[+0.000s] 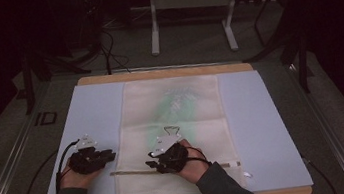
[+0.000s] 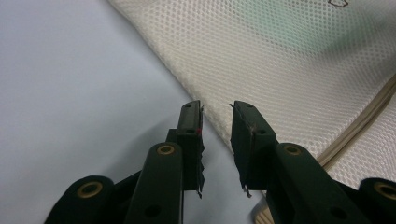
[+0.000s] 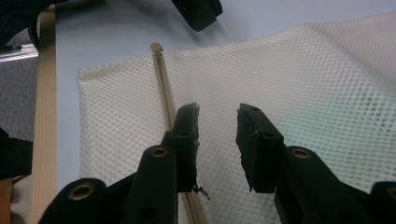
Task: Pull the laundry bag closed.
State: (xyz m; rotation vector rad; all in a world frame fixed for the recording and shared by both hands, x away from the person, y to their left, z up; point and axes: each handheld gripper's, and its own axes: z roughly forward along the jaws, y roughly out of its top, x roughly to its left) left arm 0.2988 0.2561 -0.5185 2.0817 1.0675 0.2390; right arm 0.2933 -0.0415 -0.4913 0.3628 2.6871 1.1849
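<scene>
Both my grippers hover spread near the desk's front edge, left gripper (image 1: 98, 157) beside the mesh bag (image 1: 172, 112), right gripper (image 1: 161, 163) over its zipper (image 3: 164, 91).

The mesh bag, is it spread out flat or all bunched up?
Spread flat. The mesh bag lies smooth on the blue table mat, its edges straight, with its zipper running across near the person. Whether the zipper is closed cannot be told.
</scene>
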